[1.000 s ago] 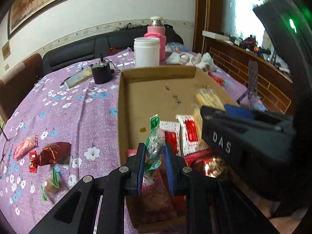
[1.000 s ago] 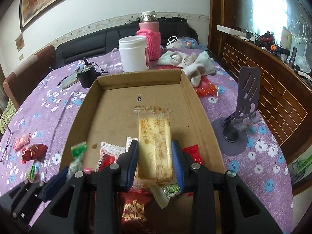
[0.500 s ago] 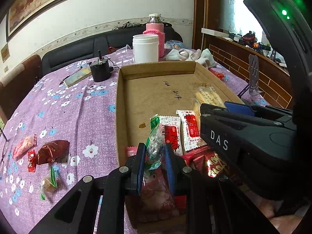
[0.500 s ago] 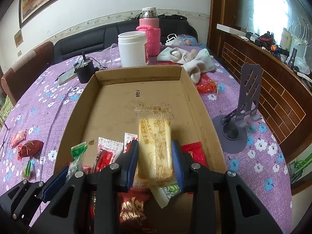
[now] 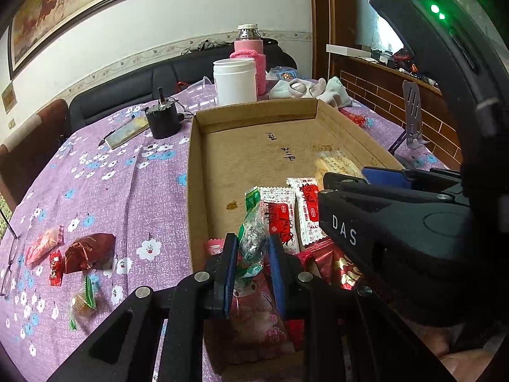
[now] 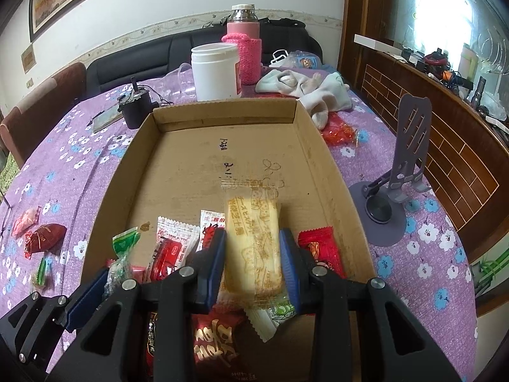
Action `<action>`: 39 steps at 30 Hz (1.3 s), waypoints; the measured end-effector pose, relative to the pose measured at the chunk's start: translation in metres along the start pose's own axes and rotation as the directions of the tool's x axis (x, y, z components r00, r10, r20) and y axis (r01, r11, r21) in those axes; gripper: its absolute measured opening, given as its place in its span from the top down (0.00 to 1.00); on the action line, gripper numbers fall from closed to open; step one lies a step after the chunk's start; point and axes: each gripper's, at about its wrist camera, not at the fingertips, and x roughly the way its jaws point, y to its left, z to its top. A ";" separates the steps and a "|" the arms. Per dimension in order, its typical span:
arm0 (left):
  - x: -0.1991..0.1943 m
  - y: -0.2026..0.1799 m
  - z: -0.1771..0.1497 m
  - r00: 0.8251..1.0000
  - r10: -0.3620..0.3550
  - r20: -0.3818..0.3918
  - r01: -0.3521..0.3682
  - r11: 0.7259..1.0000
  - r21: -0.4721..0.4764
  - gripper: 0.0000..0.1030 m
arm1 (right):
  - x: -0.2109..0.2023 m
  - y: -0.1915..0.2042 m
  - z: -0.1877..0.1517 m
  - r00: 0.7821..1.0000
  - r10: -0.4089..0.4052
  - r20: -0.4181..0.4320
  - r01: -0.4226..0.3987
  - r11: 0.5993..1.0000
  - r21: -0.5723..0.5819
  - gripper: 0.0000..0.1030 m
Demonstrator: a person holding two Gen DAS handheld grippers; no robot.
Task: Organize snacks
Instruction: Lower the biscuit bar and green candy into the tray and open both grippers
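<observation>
My left gripper [image 5: 252, 238] is shut on a candy in a green and silver wrapper [image 5: 251, 222], held over the near left part of an open cardboard box [image 5: 254, 159]. My right gripper [image 6: 253, 234] is shut on a long yellow biscuit packet [image 6: 253, 216] over the near middle of the same box [image 6: 197, 165]. Under both lie red and white sachets [image 5: 280, 216], a pink packet [image 5: 254, 312] and a red packet with gold characters [image 6: 216, 337]. On the purple cloth left of the box lie a dark red snack [image 5: 89, 251], a pink candy [image 5: 44, 243] and a green-ended candy [image 5: 82, 302].
Behind the box stand a white jar [image 6: 216, 70], a pink flask [image 6: 245, 51] and a small black device [image 6: 135, 109]. A pale cloth [image 6: 311, 92] and a red wrapper [image 6: 338, 130] lie at the back right. A grey phone stand [image 6: 400, 172] is on the right.
</observation>
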 end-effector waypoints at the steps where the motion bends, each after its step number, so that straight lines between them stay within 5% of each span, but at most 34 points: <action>1: 0.000 0.000 0.000 1.000 0.001 0.001 -0.001 1.000 0.001 0.81 | 0.000 0.000 0.000 1.000 -0.002 -0.001 0.002 1.000 -0.001 0.69; 39: -0.006 -0.001 0.001 1.000 -0.011 0.013 0.011 1.000 0.005 0.81 | 0.000 0.002 -0.002 1.000 0.005 0.006 -0.005 1.000 -0.004 0.68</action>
